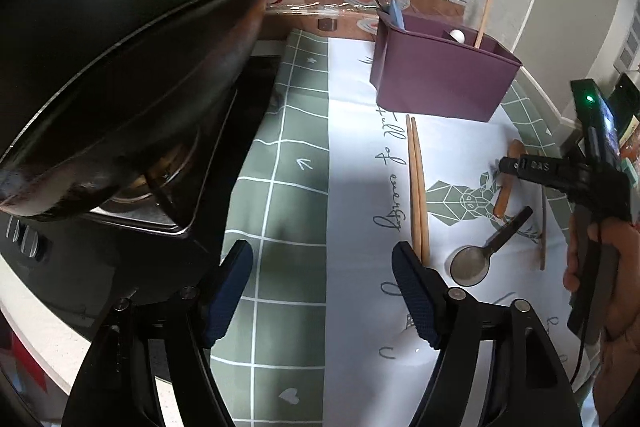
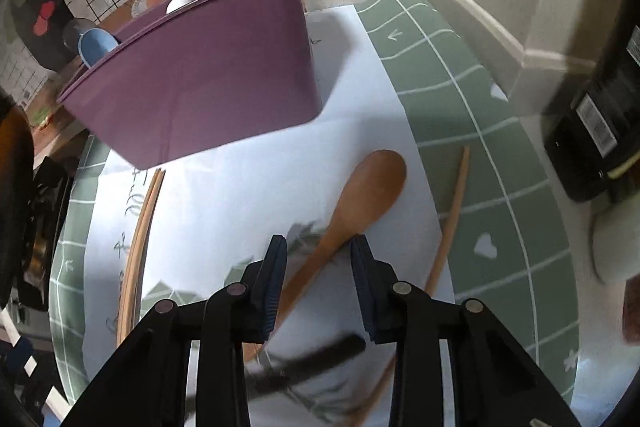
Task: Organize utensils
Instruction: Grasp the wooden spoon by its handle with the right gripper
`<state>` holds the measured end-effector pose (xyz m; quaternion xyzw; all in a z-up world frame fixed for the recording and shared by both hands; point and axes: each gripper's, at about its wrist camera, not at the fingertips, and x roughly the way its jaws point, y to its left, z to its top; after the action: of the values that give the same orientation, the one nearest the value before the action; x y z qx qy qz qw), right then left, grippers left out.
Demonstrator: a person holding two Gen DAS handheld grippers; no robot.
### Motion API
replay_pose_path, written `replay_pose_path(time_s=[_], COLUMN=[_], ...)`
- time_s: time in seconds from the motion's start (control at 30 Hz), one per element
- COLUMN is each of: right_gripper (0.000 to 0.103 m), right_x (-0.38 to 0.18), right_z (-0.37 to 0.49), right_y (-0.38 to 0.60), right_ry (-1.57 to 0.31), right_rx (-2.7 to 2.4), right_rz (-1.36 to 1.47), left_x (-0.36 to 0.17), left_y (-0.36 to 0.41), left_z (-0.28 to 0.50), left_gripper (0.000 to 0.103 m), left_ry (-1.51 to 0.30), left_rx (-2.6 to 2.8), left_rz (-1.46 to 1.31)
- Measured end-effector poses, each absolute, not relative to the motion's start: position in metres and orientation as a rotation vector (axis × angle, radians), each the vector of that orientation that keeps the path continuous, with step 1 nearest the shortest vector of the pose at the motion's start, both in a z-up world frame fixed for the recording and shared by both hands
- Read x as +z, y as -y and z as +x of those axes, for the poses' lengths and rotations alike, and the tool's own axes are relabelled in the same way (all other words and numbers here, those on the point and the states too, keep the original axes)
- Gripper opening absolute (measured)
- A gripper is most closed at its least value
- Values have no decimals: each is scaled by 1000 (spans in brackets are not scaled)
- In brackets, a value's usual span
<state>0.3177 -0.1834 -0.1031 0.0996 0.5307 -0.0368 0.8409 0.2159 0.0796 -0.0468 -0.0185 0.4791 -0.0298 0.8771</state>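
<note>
Only the right wrist view shows right tongs [image 2: 319, 247] astride the wooden spoon [image 2: 352, 203], unpinched; left tongs [image 1: 322, 261] spread.

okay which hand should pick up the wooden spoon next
Right. The right tool already straddles the wooden spoon handle, its jaws not yet pressing on it. The left tool hangs open over the tablecloth beside the chopstick pair, away from the spoon.

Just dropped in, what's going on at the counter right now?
A person is sorting utensils into the purple caddy, which already holds a few. The right tongs straddle the wooden spoon's handle on the mat, pads not visibly pressing. The left tongs hang open beside the chopstick pair. A metal spoon still waits.
</note>
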Motion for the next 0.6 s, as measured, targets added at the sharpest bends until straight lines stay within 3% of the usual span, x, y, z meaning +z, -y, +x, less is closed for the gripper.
replay_pose_path(time_s=[0.17, 0.3, 0.6], right_gripper=[33, 12, 8], right_x=[-104, -104, -94], right_z=[331, 328, 300], right_y=[170, 157, 168], right_ry=[-1119, -1121, -1118], right_rx=[-65, 1, 139], right_rz=[118, 48, 48], left_x=[-45, -47, -53], left_y=[-78, -71, -44], left_z=[217, 220, 236], left_gripper=[74, 74, 74], left_ry=[-1003, -1014, -1043], left_rx=[-68, -90, -167], left_rz=[-40, -37, -45])
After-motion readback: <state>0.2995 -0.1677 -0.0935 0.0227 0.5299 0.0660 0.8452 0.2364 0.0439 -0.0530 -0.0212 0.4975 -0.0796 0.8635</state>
